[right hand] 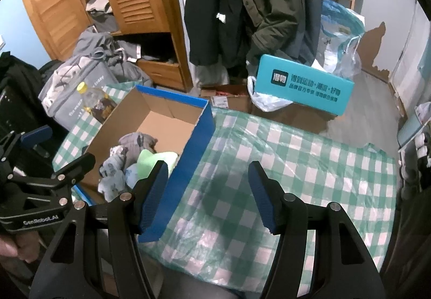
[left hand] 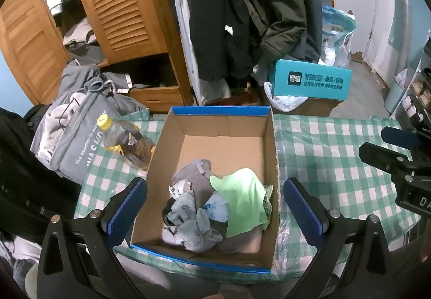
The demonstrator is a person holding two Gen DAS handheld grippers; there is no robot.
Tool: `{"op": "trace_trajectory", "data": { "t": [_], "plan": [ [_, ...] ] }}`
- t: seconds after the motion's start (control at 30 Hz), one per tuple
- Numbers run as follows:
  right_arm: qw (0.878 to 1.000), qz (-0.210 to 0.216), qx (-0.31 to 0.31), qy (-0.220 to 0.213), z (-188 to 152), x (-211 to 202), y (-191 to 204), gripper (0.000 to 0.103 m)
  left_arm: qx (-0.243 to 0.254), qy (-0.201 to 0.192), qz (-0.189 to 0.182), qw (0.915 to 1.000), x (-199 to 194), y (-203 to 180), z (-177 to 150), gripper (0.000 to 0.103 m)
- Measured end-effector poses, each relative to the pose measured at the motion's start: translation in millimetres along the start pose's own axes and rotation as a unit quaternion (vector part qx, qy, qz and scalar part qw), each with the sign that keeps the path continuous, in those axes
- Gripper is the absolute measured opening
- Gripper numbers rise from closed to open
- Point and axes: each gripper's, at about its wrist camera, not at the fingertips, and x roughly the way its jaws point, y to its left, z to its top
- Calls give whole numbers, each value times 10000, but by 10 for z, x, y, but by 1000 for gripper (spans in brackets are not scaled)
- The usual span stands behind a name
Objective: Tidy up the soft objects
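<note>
Our left gripper (left hand: 215,207), jaws spread and empty, hangs over the soft pile (left hand: 212,207) in the box (left hand: 221,110); our right gripper (right hand: 208,191), also spread, has it at ten o'clock.

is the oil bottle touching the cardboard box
Touching. The left wrist view shows the oil bottle leaning against the cardboard box outer left wall.

- The left black two-finger gripper with blue ribbed pads (left hand: 215,207) points steeply down, jaws spread wide, nothing between the pads.
- The right black two-finger gripper with blue ribbed pads (right hand: 208,198) tilts down likewise, jaws parted and empty.
- In the right wrist view, the left gripper sits at nine o'clock (a bare hand (right hand: 12,247) grips it).
</note>
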Motion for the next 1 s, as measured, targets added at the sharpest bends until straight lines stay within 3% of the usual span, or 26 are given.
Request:
{"op": "trace_trajectory", "data": {
  "t": [1.0],
  "plan": [
    [10000, 12, -23, -1, -7, -3, 10, 61, 12, 63, 15, 10000, 37, -6, -7, 102]
  ]
}}
